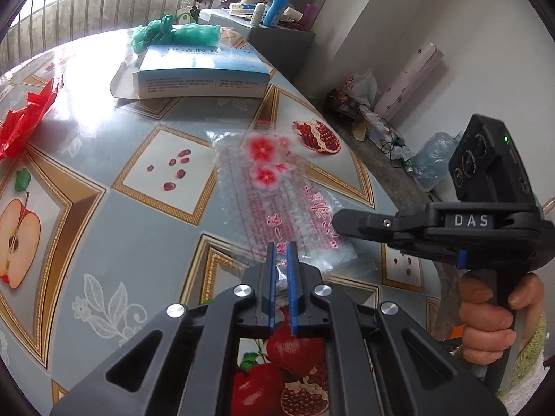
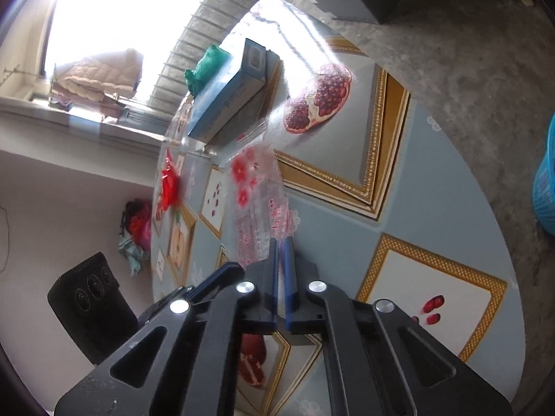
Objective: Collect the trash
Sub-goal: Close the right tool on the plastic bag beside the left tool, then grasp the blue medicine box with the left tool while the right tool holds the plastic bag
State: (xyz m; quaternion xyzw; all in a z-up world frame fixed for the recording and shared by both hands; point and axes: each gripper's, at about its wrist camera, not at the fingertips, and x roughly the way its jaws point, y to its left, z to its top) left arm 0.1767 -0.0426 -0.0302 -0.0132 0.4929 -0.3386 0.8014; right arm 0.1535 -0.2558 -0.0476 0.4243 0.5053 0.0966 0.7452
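With the left gripper (image 1: 281,248) and right gripper (image 2: 281,242) both apparently pinching the clear flowered wrapper (image 1: 274,187) near the bench's (image 1: 104,159) front edge, lift together gently, leaving the blue box (image 1: 204,72) behind.

The right gripper (image 2: 281,242) pinches the near edge of a clear flower-printed wrapper (image 2: 256,194) on the fruit-patterned tablecloth (image 2: 347,235); a blue box (image 2: 229,93) lies beyond.
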